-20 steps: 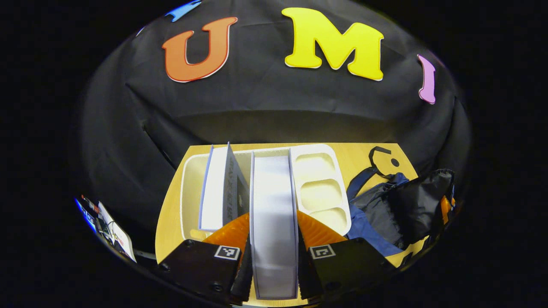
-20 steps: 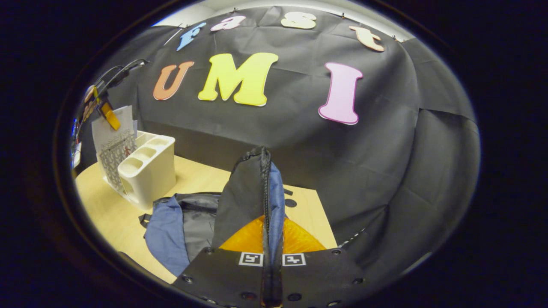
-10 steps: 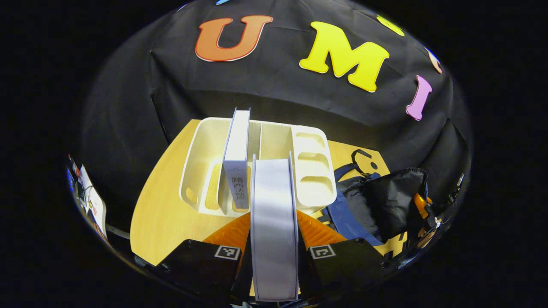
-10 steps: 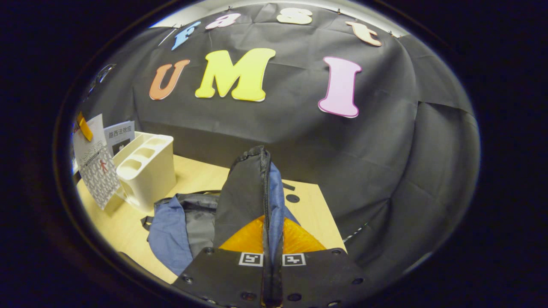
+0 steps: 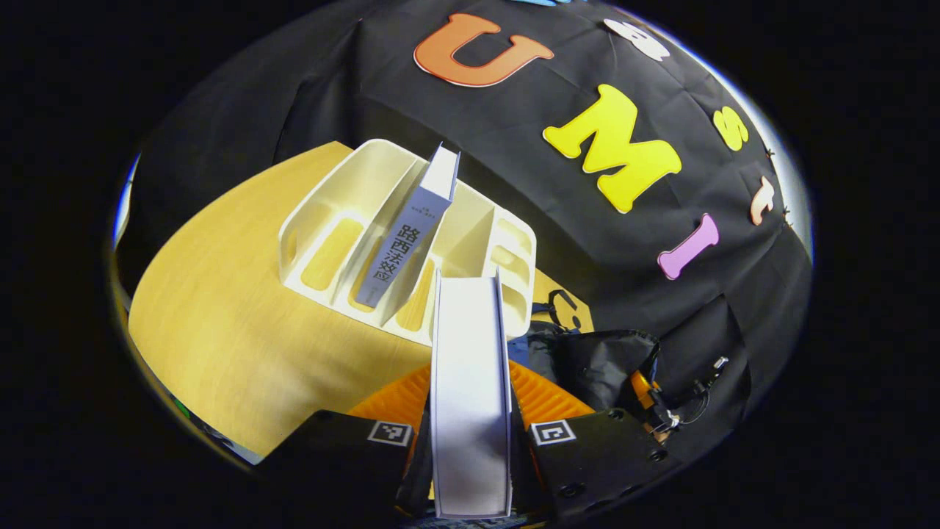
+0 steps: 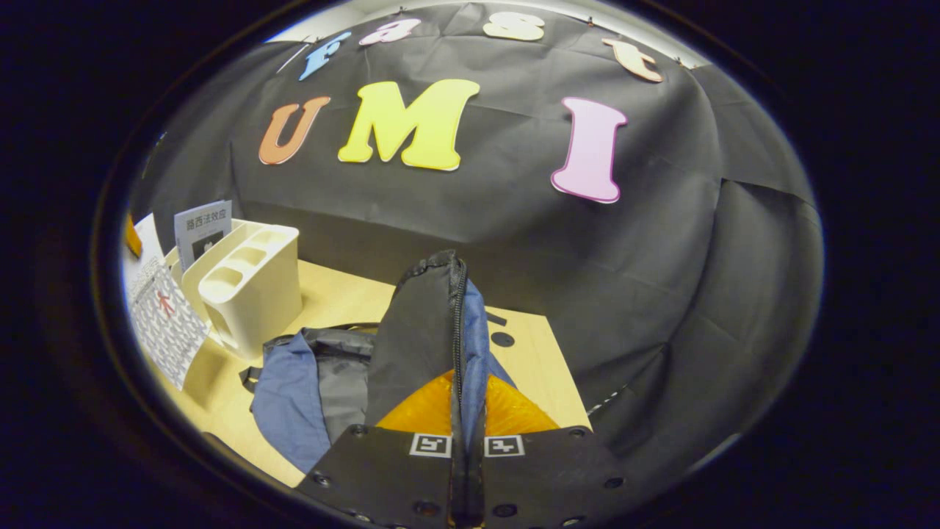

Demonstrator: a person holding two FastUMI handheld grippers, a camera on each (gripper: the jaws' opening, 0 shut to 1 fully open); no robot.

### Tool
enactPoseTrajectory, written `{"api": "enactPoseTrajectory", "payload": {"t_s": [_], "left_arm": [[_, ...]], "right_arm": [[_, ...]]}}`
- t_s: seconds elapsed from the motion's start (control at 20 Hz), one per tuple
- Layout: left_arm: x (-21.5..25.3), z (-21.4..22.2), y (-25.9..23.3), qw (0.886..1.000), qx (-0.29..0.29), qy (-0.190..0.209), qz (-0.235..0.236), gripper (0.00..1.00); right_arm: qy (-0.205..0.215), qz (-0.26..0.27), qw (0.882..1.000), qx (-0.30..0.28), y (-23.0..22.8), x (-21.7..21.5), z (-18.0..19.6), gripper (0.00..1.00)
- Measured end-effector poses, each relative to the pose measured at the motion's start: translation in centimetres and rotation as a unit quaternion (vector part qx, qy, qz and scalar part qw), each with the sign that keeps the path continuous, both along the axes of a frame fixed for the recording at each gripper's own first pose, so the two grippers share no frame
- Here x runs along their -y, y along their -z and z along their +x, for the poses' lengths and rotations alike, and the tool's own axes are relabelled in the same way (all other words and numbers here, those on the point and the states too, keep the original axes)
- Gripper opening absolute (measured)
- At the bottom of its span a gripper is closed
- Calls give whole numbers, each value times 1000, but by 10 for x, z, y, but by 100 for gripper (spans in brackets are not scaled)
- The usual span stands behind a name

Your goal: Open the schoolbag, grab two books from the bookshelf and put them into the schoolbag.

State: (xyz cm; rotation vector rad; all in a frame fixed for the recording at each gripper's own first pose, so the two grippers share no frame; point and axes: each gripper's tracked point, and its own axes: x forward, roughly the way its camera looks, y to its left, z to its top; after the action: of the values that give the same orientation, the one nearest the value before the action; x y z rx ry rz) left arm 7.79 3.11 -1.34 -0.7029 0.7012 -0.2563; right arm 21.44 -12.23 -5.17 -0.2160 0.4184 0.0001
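Note:
My left gripper (image 5: 470, 448) is shut on a white-edged book (image 5: 470, 338), held upright in the air in front of the cream bookshelf (image 5: 330, 220). Another grey book (image 5: 407, 235) leans in a middle slot of that shelf. The black and blue schoolbag (image 5: 598, 364) lies to the right of the shelf. In the right gripper view, my right gripper (image 6: 468, 448) is shut on the schoolbag's zipped edge (image 6: 433, 323) and holds that flap up. The held book's patterned cover (image 6: 165, 323) hangs at the far left, beside the bookshelf (image 6: 250, 286).
The wooden table (image 5: 220, 330) carries the shelf and the bag. Its left half is bare wood, and the black cloth wall runs close behind. The bag's strap (image 5: 558, 301) lies on the table behind the bag.
The left gripper has drawn its book out of the shelf, back and up, and tilted. In the right gripper view the book has come down lower at the left. The right gripper holds the flap still.

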Motion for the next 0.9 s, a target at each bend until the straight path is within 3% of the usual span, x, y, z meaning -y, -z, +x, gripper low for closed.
{"api": "enactPoseTrajectory", "payload": {"t_s": [0.45,0.5,0.9], "left_arm": [[81,4,17,990,-2,11,-139,45],[91,8,19,989,-2,9,-150,45],[164,43,18,982,5,13,-186,45]], "right_arm": [[-33,23,999,4,-8,-17,0,5],[-36,33,999,4,-11,-18,2,1],[-34,78,996,-6,-33,-10,7,0]]}}
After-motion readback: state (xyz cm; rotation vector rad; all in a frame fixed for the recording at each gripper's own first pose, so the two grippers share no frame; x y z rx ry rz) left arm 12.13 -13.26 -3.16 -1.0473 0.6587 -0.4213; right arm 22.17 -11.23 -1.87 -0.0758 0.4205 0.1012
